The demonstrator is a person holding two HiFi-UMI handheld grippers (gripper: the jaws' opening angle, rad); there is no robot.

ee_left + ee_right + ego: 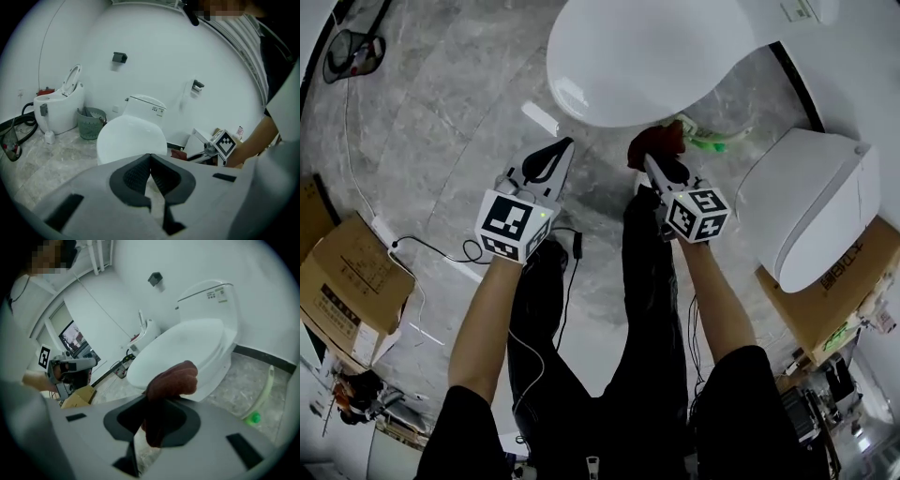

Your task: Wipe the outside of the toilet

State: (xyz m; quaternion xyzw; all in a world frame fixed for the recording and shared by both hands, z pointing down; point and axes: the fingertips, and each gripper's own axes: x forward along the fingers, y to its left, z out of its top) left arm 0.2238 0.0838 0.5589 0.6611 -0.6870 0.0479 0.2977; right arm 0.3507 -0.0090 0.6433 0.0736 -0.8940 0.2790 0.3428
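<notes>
A white toilet (647, 56) with its lid down stands ahead of me; it also fills the middle of the left gripper view as the toilet (132, 133) and the right gripper view as the toilet (187, 350). My right gripper (656, 150) is shut on a dark red cloth (658, 141), bunched cloth (171, 383) sticking out past the jaws, just short of the bowl's front right side. My left gripper (551, 159) hangs below the bowl's front edge, jaws together with nothing in them, seen as the left gripper (151, 161).
A second white toilet (820, 202) rests on a cardboard box (839, 291) at the right. A green brush (712, 142) lies on the marble floor by the bowl. Another box (347, 272) and cables (422, 246) lie left. A green basket (91, 123) stands beside the toilet.
</notes>
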